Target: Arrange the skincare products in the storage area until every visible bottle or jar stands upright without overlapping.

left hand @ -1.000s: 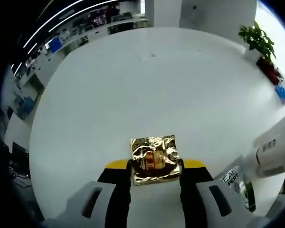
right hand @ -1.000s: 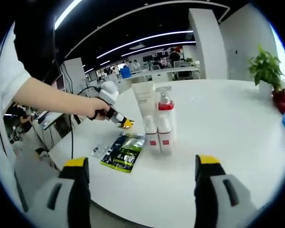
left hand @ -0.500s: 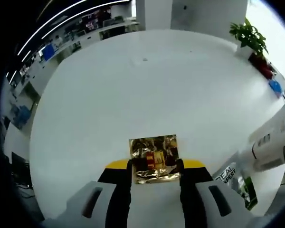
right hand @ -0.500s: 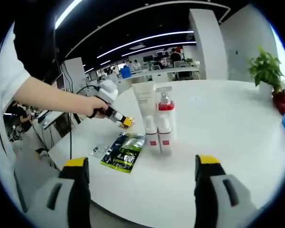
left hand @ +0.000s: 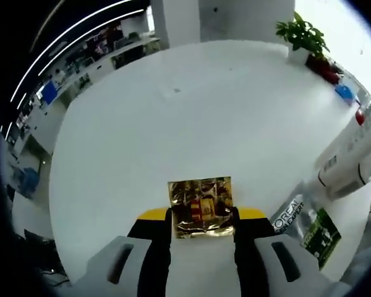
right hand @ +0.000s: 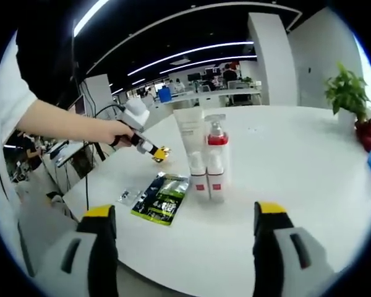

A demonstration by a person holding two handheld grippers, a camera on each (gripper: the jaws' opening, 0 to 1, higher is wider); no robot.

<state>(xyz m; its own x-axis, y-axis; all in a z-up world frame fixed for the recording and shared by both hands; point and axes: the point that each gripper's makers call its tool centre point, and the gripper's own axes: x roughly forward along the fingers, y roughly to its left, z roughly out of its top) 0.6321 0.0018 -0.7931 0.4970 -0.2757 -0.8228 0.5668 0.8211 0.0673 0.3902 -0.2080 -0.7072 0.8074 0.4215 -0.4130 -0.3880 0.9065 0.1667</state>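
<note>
- We note a crinkled gold foil sachet (left hand: 201, 207) pinched between the left tongs (left hand: 202, 218), lifted off the white counter (left hand: 173, 124).
- A dark green sachet (right hand: 161, 197) lies flat beside a small clear packet (right hand: 127, 196).
- A white tube (right hand: 190, 137), a red-collared pump bottle (right hand: 215, 145) and two small bottles (right hand: 207, 174) stand upright, clustered close together.

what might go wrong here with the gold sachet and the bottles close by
The left tongs pinch only the lower part of the crinkled gold foil sachet, held above the white table; a thin flat packet may slip out. The white tube and red-collared pump bottle stand tightly grouped close by, so a swing there may topple them. The green and black sachet lies flat near them; avoid overlapping it.
</note>
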